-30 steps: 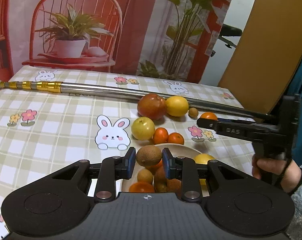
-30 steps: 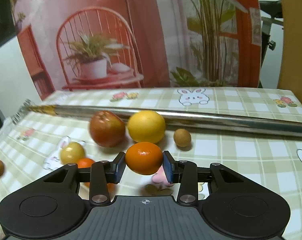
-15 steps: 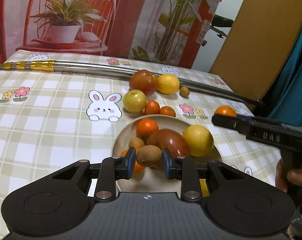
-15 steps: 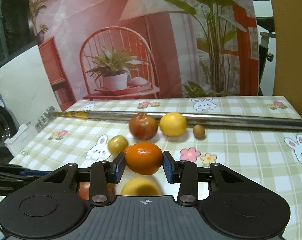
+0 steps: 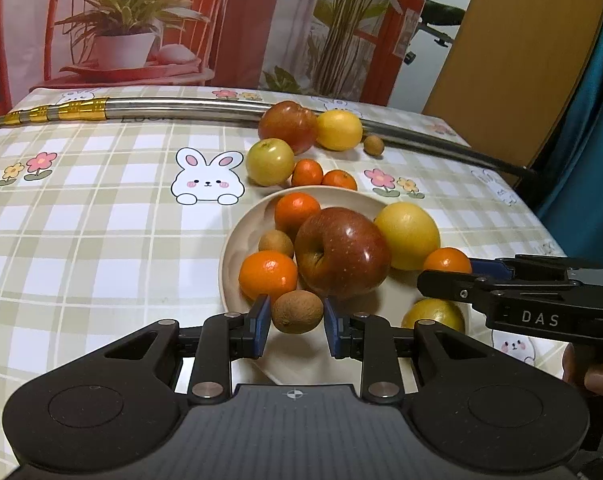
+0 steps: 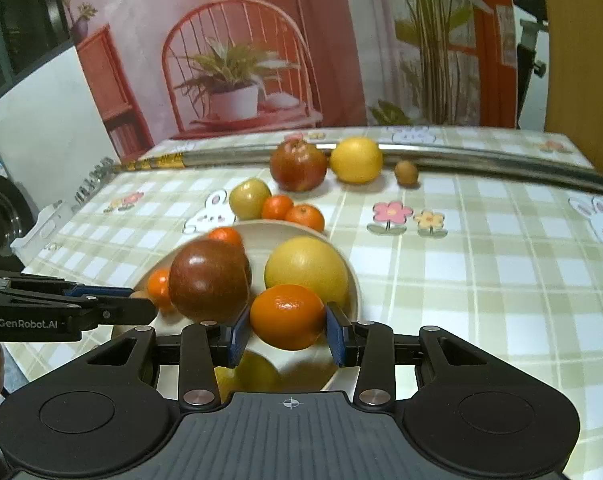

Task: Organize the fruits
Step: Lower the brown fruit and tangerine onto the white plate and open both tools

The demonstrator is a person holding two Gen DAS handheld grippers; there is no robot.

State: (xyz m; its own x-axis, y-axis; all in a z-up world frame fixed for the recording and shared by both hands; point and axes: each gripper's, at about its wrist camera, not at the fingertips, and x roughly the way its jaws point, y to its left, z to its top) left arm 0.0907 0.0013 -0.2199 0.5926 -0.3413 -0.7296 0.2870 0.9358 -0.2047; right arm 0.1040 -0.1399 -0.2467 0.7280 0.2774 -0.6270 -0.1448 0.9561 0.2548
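My left gripper is shut on a brown kiwi and holds it over the near edge of the cream plate. My right gripper is shut on an orange tangerine over the plate's right side; it also shows in the left wrist view. The plate holds a red apple, a yellow fruit, tangerines and a kiwi.
Loose fruit lies beyond the plate: a red apple, a yellow citrus, a green apple, two small tangerines, a small kiwi. A steel pole runs across the back of the checked tablecloth.
Both grippers have moved in over the plate with their fruit, the left with the kiwi to the near edge, the right with the tangerine to the right side. Both stay shut.
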